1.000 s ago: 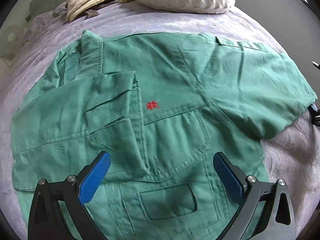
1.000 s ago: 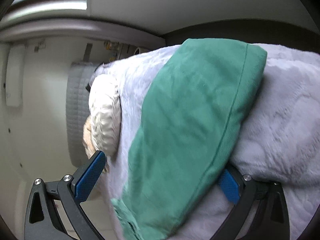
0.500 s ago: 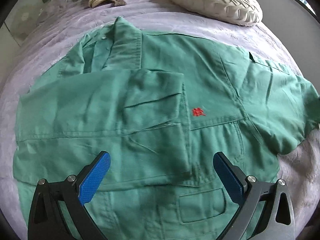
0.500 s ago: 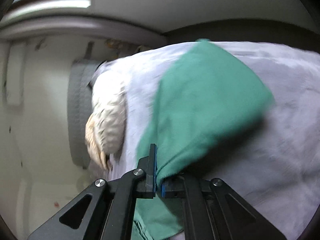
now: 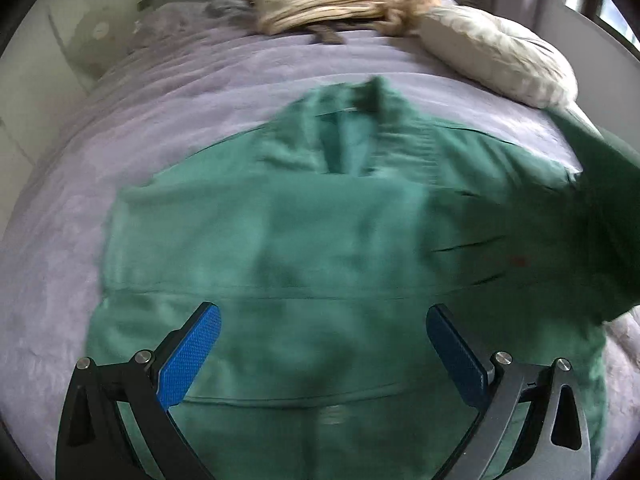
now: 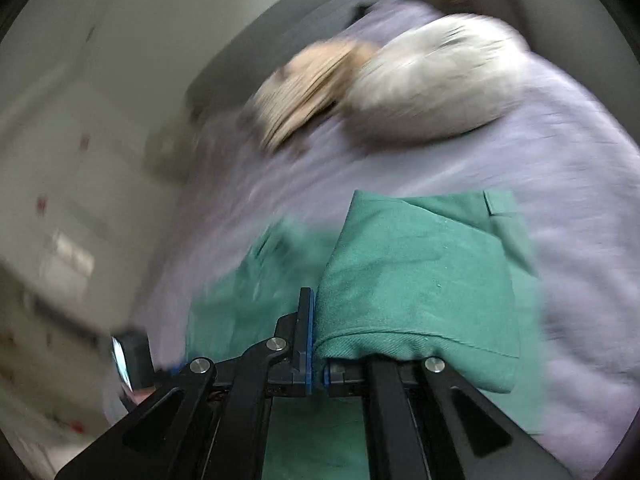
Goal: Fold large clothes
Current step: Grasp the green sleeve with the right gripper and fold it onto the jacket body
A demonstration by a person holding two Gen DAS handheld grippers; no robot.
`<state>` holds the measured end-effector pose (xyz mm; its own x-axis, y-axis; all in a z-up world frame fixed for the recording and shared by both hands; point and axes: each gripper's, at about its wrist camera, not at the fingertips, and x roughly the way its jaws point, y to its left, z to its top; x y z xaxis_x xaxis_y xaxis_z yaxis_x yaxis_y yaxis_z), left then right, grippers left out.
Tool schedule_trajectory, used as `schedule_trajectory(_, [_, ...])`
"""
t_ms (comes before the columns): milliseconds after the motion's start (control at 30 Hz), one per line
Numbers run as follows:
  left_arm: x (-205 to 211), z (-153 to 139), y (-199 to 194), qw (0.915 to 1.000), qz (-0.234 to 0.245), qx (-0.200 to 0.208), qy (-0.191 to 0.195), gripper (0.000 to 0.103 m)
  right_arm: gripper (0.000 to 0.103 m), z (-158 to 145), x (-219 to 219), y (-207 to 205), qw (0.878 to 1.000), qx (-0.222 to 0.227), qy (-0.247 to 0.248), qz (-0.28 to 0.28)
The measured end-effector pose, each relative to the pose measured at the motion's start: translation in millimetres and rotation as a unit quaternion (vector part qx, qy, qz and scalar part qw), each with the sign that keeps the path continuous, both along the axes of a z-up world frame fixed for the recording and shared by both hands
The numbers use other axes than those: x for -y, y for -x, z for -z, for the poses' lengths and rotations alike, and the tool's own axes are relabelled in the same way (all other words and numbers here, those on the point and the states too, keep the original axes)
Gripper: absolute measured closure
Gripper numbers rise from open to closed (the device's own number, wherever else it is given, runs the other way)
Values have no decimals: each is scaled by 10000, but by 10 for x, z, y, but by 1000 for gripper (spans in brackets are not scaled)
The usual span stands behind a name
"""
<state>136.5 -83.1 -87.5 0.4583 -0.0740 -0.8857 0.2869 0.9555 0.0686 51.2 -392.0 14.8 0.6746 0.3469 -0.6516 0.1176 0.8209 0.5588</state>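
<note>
Across frame centre on the bed [image 5: 168, 92], green shirt [image 5: 304, 240] lies spread. Right claw [image 6: 318, 344] clamped on sleeve [image 6: 420, 280]; left claw [image 5: 322, 344] apart, empty. Lay sleeve flat over chest, avoid bunching.

Nothing readable here tbh. Only mark is a small red blur on the green shirt [image 5: 320, 240], around 3 o'clock in the left view, way too smeared.

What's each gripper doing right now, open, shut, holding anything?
Left gripper: open, empty, above the green shirt.
Right gripper: shut on the shirt's sleeve.
</note>
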Motion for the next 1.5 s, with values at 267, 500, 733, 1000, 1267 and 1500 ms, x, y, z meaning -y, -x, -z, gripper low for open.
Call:
schedule_trajectory(267, [-682, 252, -108, 9982, -505, -326, 7, 0, 93, 1125, -1084, -324, 9854, -1650, 18, -422])
schedule_trajectory(500, [-916, 348, -135, 9977, -451, -457, 228, 0, 39, 994, -695, 85, 9830, -1347, -1002, 742])
schedule_trajectory(733, [-1153, 121, -187, 9962, -454, -264, 697, 0, 92, 657, -725, -226, 9888, -982, -501, 1001])
schedule_trajectory(1000, [-1733, 127, -297, 9930, -1015, -268, 541, 0, 69, 636, -2488, -866, 9693, -996, 1729, -1440])
schedule_trajectory(1267, [-1621, 211, -339, 9892, -520, -792, 1121, 0, 44, 757, -2292, -494, 9764, -1379, 1009, -1319])
schedule_trajectory(1500, [-872, 323, -366, 9803, 405, -1321, 1413, 0, 41, 792, -872, 329, 9827, -1731, -503, 426])
